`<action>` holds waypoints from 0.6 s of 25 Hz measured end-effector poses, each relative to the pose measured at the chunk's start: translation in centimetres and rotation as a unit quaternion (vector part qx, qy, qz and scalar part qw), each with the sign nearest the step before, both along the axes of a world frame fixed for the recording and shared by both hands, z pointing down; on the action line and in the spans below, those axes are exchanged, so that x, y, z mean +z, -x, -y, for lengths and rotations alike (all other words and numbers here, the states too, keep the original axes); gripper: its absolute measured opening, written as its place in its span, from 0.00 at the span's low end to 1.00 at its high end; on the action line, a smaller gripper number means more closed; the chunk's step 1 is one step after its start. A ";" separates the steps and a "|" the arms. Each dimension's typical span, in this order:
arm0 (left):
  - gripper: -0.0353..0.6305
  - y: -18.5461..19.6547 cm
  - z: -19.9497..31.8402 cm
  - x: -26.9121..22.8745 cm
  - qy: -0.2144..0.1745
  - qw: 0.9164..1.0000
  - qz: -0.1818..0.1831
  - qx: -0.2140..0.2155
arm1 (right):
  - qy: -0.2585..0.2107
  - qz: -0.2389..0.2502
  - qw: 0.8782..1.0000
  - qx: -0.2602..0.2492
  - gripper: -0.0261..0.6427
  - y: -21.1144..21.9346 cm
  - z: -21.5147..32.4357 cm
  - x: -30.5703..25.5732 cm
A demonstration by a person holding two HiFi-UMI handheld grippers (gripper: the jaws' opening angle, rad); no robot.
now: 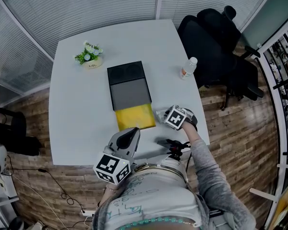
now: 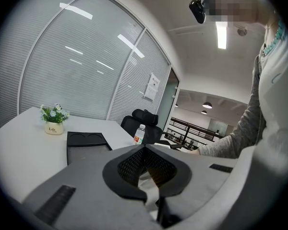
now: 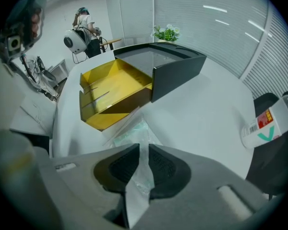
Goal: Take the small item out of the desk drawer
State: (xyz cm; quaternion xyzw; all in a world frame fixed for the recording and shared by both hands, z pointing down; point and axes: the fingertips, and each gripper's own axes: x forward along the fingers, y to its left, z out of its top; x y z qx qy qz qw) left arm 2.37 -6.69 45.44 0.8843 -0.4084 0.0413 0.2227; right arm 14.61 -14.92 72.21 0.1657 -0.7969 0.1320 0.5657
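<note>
A white worktop (image 1: 72, 104) stands on a brown wood-plank floor (image 1: 235, 143). Glass walls hung with slatted blinds (image 1: 86, 4) close in the far side. A black office chair (image 1: 216, 37) sits at the worktop's far right corner. A ceiling strip light (image 2: 221, 35) glows overhead.

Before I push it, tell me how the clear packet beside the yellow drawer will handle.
The clear packet probably flops: it looks like thin, crinkled film lying flat on the table. It is likely very light, so a push may crumple or skid it. Its glossy film could slip between the right gripper's slightly parted jaws.
</note>
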 end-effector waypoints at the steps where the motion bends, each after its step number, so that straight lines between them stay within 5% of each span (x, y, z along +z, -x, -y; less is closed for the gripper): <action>1: 0.05 0.1 0.0 0.0 0.000 1.000 -0.001 0.000 | 0.000 0.001 1.000 0.001 0.14 -0.1 0.0 -0.2; 8: 0.05 0.2 0.0 -0.1 -0.001 1.000 0.001 0.009 | 0.003 0.017 1.000 0.016 0.31 -0.8 0.3 -2.1; 15: 0.05 0.4 0.1 -0.2 -0.003 1.000 0.006 0.014 | 0.010 0.030 0.999 0.023 0.33 -0.9 -0.1 -3.3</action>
